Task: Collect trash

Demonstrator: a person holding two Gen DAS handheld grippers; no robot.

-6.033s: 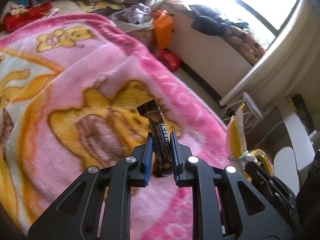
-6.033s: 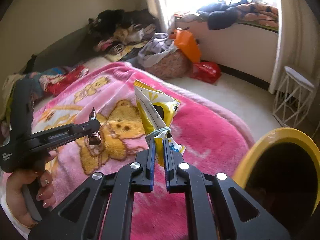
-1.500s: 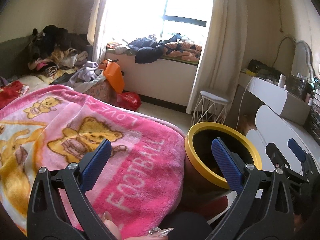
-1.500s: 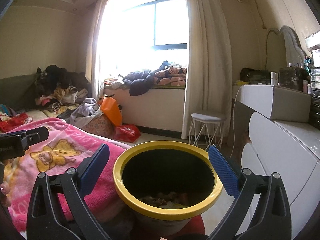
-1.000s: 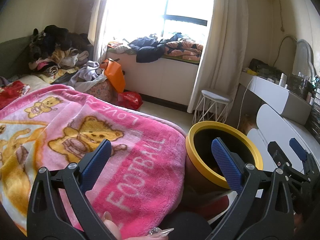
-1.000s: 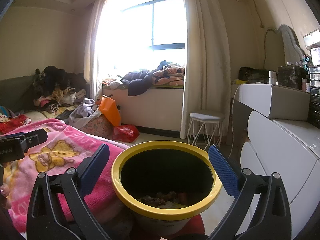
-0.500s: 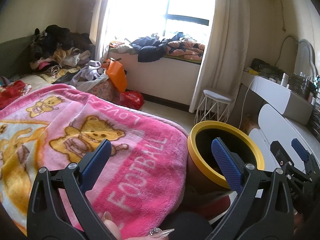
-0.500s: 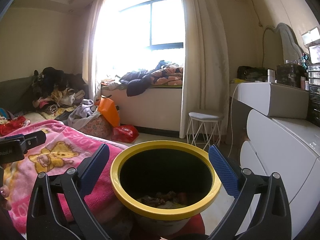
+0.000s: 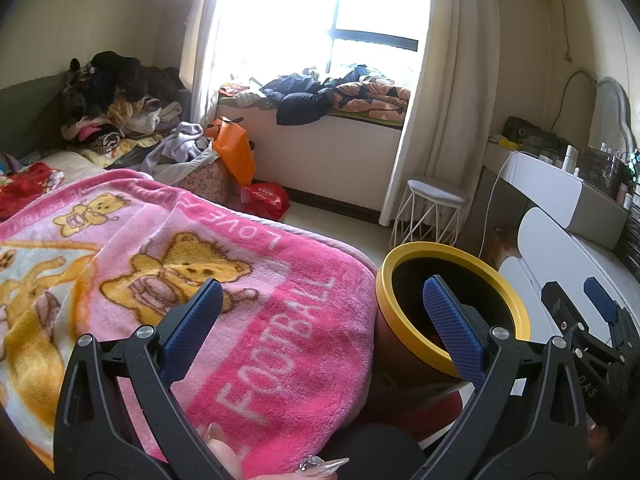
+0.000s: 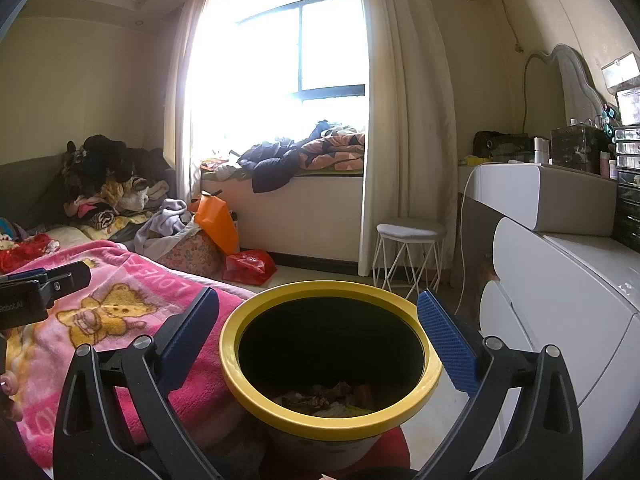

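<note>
A round trash bin with a yellow rim (image 10: 332, 424) stands beside the bed; trash (image 10: 324, 398) lies at its bottom. It also shows in the left wrist view (image 9: 404, 252). My right gripper (image 10: 318, 330) is open wide and empty, held just above and in front of the bin's mouth. My left gripper (image 9: 320, 320) is open wide and empty over the edge of the pink bear blanket (image 9: 256, 320), with the bin to its right. The right gripper (image 9: 576, 308) shows at the left wrist view's right edge.
A white wire stool (image 10: 410, 256) stands by the curtain. A white dresser (image 10: 560, 280) is at the right. An orange bag (image 10: 218, 224), a red bag (image 10: 248, 266) and piled clothes (image 10: 108, 184) lie beyond the bed. A window bench (image 10: 304, 208) carries bedding.
Six seconds ago the left gripper held a dark snack wrapper and the right a yellow packet; both are now open and empty. In the last second both drifted slightly left.
</note>
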